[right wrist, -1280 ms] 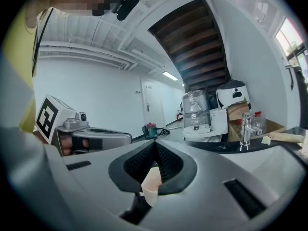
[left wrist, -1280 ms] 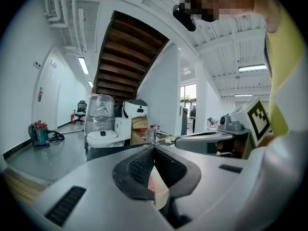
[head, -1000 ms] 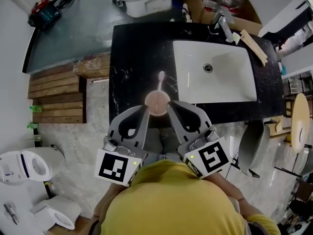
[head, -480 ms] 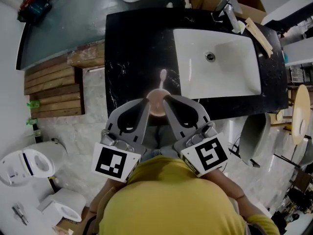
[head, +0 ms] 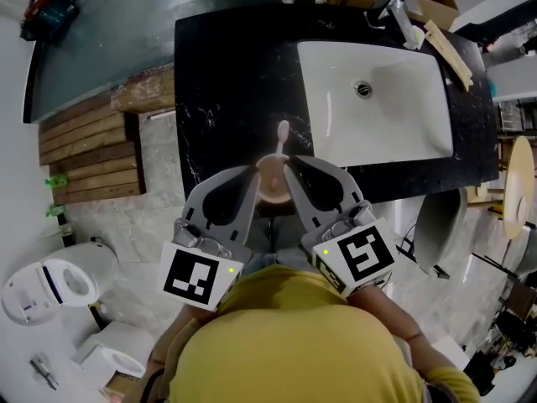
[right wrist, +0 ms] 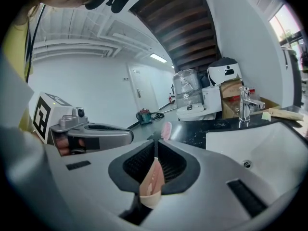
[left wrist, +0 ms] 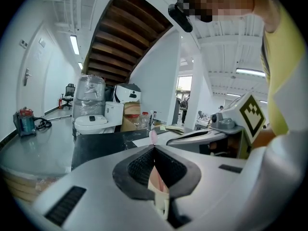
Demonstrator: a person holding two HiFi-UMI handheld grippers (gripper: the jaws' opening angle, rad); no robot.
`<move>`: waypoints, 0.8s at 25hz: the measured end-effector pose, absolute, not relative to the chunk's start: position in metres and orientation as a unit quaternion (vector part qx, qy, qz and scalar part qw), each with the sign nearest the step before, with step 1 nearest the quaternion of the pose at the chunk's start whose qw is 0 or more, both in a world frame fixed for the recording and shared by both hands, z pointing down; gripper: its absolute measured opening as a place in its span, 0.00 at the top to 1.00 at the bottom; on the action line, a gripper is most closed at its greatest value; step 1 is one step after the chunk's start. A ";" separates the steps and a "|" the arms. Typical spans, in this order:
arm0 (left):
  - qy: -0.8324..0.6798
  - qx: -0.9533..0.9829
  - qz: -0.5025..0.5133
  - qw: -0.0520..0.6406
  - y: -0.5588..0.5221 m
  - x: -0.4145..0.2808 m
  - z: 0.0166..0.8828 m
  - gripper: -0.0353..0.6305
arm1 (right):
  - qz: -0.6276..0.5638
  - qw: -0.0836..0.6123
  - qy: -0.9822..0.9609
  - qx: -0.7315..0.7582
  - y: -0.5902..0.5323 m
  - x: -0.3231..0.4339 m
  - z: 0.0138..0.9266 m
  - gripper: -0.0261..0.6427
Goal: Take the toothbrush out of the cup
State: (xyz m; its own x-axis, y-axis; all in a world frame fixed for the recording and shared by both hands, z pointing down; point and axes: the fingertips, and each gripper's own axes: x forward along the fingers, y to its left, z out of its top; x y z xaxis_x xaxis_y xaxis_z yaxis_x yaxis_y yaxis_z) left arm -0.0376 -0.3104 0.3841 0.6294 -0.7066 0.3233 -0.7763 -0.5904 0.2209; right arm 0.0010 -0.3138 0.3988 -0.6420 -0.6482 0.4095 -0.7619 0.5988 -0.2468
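A pink cup (head: 273, 181) stands near the front edge of the black counter (head: 226, 82), with a pink toothbrush (head: 283, 131) sticking up out of it and leaning away from me. My left gripper (head: 251, 174) sits just left of the cup and my right gripper (head: 290, 164) just right of it, both close beside it. In the left gripper view, the left gripper (left wrist: 154, 148) has its tips together, and the cup (left wrist: 157, 183) shows beyond the jaws. In the right gripper view, the right gripper (right wrist: 155, 154) is likewise shut, with the cup (right wrist: 151, 186) and the brush head (right wrist: 166, 129) beyond it.
A white sink basin (head: 373, 107) is set in the counter to the right of the cup, with a faucet (head: 394, 11) at its far end and a wooden strip (head: 449, 53) beside it. Wooden boards (head: 88, 149) and white toilets (head: 42, 284) are on the floor to the left.
Both grippers have edged a little forward alongside the cup, and the head view has shifted slightly. The cup and toothbrush stay in place.
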 end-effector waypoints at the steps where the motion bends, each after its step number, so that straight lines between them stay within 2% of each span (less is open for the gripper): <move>1: -0.418 0.886 0.101 0.173 -0.311 -0.038 0.385 0.93 | 0.212 0.137 -0.882 0.398 -0.315 0.000 0.400 0.93; 5: -0.416 0.886 0.103 0.175 -0.312 -0.039 0.387 0.93 | 0.242 0.135 -0.878 0.391 -0.319 -0.002 0.407 0.85; 20: -0.427 0.880 0.108 0.179 -0.321 -0.050 0.392 0.93 | 0.284 0.155 -0.862 0.390 -0.332 -0.009 0.428 0.81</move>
